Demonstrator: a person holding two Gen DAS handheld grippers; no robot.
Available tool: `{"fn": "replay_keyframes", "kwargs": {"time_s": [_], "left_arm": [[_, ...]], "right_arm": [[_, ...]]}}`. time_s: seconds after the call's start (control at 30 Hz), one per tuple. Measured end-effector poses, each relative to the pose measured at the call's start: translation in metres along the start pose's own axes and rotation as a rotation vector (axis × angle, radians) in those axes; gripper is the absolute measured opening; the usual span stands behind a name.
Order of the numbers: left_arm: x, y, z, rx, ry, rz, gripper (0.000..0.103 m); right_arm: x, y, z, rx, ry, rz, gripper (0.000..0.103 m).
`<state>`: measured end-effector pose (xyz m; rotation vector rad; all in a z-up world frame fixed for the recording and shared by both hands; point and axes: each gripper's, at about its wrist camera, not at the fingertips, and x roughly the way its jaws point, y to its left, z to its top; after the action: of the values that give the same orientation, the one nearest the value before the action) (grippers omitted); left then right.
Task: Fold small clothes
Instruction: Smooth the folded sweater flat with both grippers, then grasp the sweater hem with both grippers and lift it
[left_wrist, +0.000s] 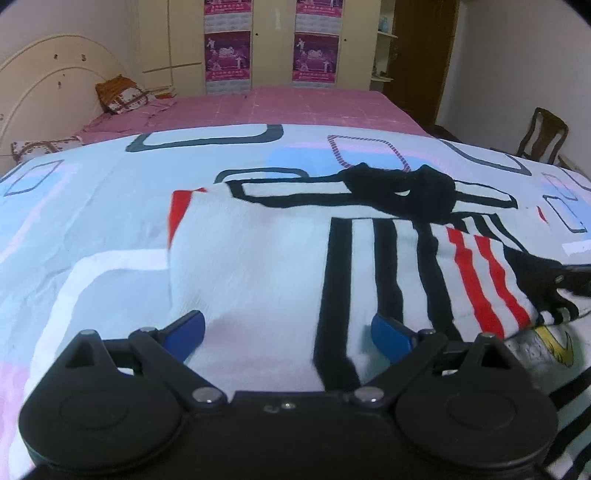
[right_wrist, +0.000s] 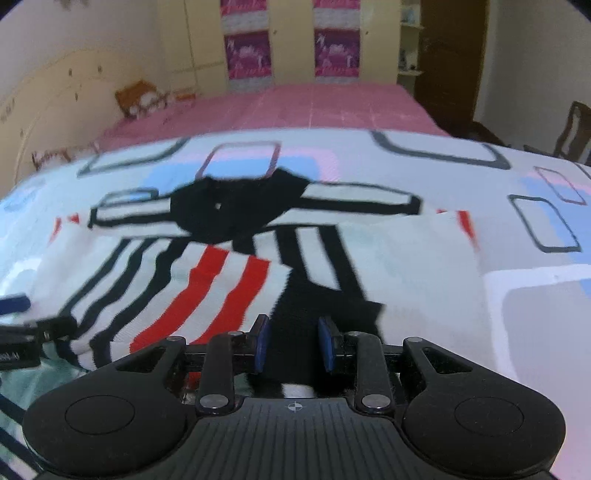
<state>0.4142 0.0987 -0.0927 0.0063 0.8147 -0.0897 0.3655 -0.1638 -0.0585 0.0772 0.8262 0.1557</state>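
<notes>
A small white garment (left_wrist: 258, 266) with black and red stripes lies on the patterned sheet (left_wrist: 92, 192), its black collar (left_wrist: 402, 192) at the far end. My left gripper (left_wrist: 286, 325) hovers over the white part, jaws wide open with nothing gripped. In the right wrist view, my right gripper (right_wrist: 295, 332) has its blue pads (right_wrist: 261, 341) narrowly spaced with black cloth of the garment (right_wrist: 303, 310) filling the gap. A red-striped section (right_wrist: 221, 291) is folded over the body. The left gripper's finger (right_wrist: 14, 304) shows at the left edge.
A pink bedspread (left_wrist: 295, 107) covers the far half of the bed. A cream headboard (left_wrist: 44, 85) and pillows (left_wrist: 122, 94) stand at the left. A wardrobe (left_wrist: 269, 40) lines the back wall, and a wooden chair (left_wrist: 543, 133) stands at the right.
</notes>
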Motion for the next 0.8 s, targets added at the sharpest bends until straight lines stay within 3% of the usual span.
{"fn": "replay_keyframes", "kwargs": {"time_s": [0.07, 0.13, 0.17, 0.4, 0.43, 0.5, 0.57, 0.6, 0.67, 0.77, 0.8], "left_arm": [[-0.009, -0.003, -0.005, 0.002, -0.006, 0.019, 0.098], [-0.021, -0.007, -0.011, -0.006, -0.021, 0.045, 0.101], [-0.027, -0.009, -0.013, -0.012, -0.027, 0.056, 0.103], [-0.077, -0.024, -0.044, -0.031, -0.045, 0.087, 0.100], [-0.086, -0.024, -0.051, -0.030, -0.050, 0.082, 0.096], [-0.104, -0.020, -0.068, -0.032, -0.040, 0.057, 0.074], [-0.115, -0.012, -0.084, -0.052, -0.012, 0.050, 0.062], [-0.122, -0.005, -0.094, -0.070, -0.001, 0.048, 0.049], [-0.135, 0.008, -0.115, -0.110, 0.027, 0.050, 0.041], [-0.155, 0.023, -0.148, -0.149, 0.062, 0.055, 0.044], [-0.160, 0.025, -0.156, -0.156, 0.077, 0.054, 0.055]], "right_arm": [[-0.015, -0.013, -0.005, 0.043, -0.028, 0.014, 0.031], [-0.033, -0.026, -0.011, 0.081, -0.057, 0.023, 0.071], [-0.043, -0.032, -0.015, 0.090, -0.078, 0.032, 0.073], [-0.111, -0.073, -0.049, 0.139, -0.094, 0.096, 0.072], [-0.120, -0.078, -0.056, 0.148, -0.092, 0.108, 0.070], [-0.138, -0.087, -0.072, 0.159, -0.078, 0.138, 0.057], [-0.153, -0.096, -0.094, 0.171, -0.051, 0.166, 0.052], [-0.160, -0.100, -0.104, 0.173, -0.039, 0.177, 0.049], [-0.172, -0.106, -0.126, 0.184, -0.012, 0.196, 0.044], [-0.185, -0.116, -0.160, 0.218, 0.039, 0.224, 0.038], [-0.188, -0.119, -0.169, 0.237, 0.053, 0.231, 0.037]]}}
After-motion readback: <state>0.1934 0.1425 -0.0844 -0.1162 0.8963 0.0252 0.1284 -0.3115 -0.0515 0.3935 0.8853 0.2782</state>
